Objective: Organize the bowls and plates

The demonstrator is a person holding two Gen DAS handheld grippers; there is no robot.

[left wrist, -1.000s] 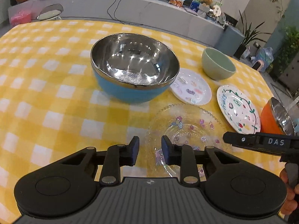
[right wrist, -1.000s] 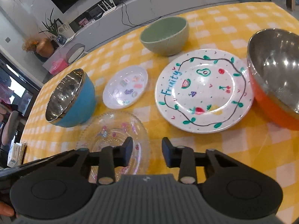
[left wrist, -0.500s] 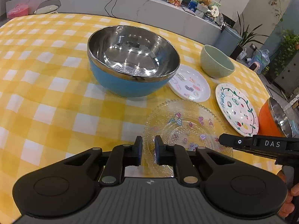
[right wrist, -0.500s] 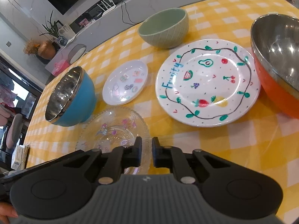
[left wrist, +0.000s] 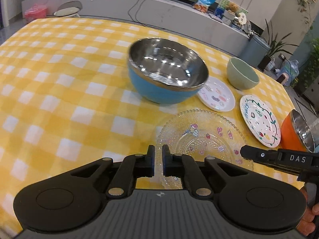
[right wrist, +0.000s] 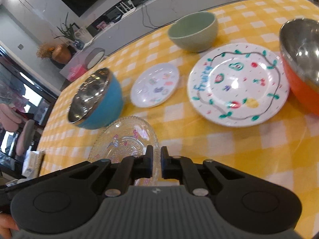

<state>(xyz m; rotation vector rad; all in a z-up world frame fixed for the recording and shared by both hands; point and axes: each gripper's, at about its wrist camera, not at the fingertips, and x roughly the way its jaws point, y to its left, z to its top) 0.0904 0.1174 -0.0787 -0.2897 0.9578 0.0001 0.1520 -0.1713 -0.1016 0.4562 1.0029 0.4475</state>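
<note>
A clear glass plate (left wrist: 201, 137) with small cartoon prints lies on the yellow checked cloth; it also shows in the right wrist view (right wrist: 123, 139). My left gripper (left wrist: 158, 163) is shut on its left rim. My right gripper (right wrist: 156, 164) is shut on its right rim. Beyond stand a blue steel-lined bowl (left wrist: 165, 77), a small white plate (left wrist: 216, 96), a green bowl (left wrist: 242, 76), a white "Fruity" plate (left wrist: 259, 120) and an orange steel-lined bowl (left wrist: 295, 134).
The table (left wrist: 59, 79) is covered in yellow checks, with bare cloth on the left. A grey counter (left wrist: 139, 8) with cables and packets runs behind it. Plants and a bin stand at the far right.
Both grippers have closed from open onto the glass plate's opposite rims. Both views have shifted and tilted slightly, and the plate seems slightly lifted.
</note>
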